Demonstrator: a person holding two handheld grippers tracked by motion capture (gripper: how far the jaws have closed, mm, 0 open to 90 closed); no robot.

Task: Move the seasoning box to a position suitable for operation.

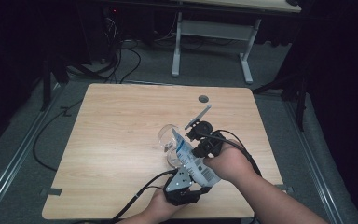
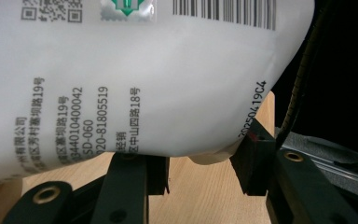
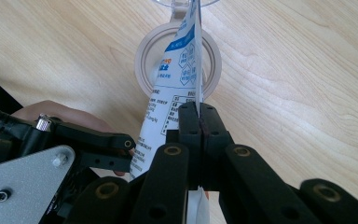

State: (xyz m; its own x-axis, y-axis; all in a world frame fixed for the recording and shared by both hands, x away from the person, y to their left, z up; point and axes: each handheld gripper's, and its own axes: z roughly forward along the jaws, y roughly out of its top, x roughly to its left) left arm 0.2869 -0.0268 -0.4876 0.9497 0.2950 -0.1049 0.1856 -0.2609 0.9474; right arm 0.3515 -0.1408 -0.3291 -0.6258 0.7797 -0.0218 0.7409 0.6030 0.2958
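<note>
Lower middle of the high view: the right claw (image 3: 199, 122) is clenched on the white pouch's (image 1: 193, 161) edge, the left claw (image 2: 200, 172) grips its bottom (barcode showing), above a clear jar (image 1: 168, 136) on the tabletop (image 1: 112, 140).

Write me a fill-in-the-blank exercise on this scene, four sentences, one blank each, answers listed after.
1. Both grippers hold a white printed ____.
2. The right gripper has its jaws shut on the pouch's thin ____.
3. The pouch's top end points at a clear ____ lying on its side on the table.
4. The left gripper grips the pouch's ____ end.

Missing words: pouch; edge; jar; bottom
</note>
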